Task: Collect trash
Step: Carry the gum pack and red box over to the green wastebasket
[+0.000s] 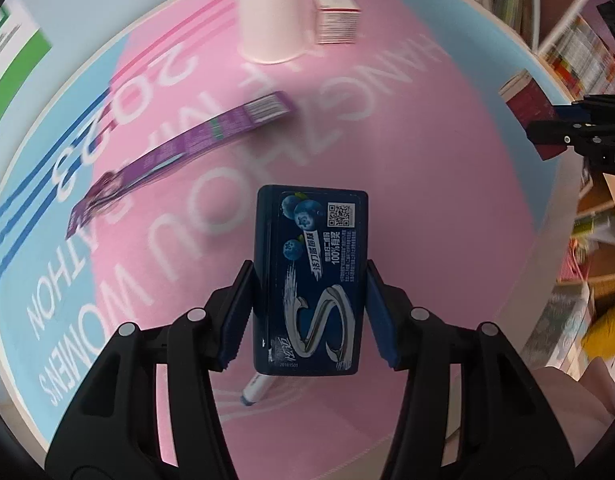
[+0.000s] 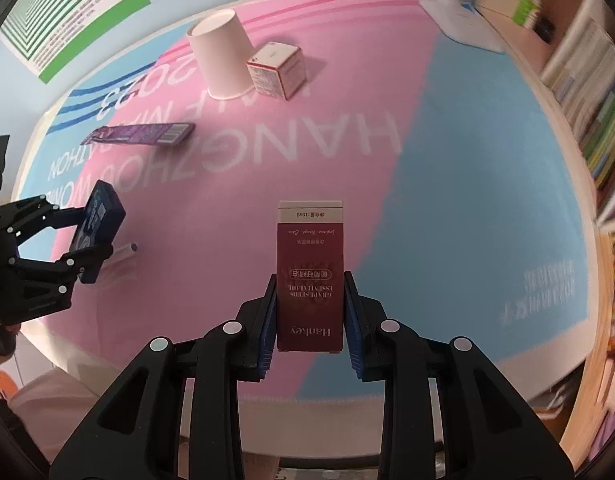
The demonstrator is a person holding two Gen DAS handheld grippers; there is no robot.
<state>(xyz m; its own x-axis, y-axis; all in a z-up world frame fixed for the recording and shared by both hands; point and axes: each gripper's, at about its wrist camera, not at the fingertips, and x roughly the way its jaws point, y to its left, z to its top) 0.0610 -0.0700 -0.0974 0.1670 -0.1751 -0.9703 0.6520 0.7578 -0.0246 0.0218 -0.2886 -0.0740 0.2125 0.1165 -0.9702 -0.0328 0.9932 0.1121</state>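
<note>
My left gripper (image 1: 309,276) is shut on a dark blue gum box (image 1: 311,276) and holds it above the pink and blue mat; it also shows at the left of the right wrist view (image 2: 95,232). My right gripper (image 2: 309,280) is shut on a dark red carton (image 2: 310,276), also held above the mat; it shows at the right edge of the left wrist view (image 1: 531,116). On the mat lie a flat purple box (image 1: 179,148) (image 2: 143,135), an upturned paper cup (image 1: 269,12) (image 2: 221,56), a small white and red box (image 1: 336,18) (image 2: 277,70), and a white pen (image 1: 253,392) below the gum box.
The mat (image 2: 447,168) covers a table with a pale rim (image 2: 539,92). Bookshelves (image 2: 587,92) stand on the right. A green and white poster (image 2: 67,12) hangs on the far left wall. A white object (image 2: 463,20) lies at the mat's far right corner.
</note>
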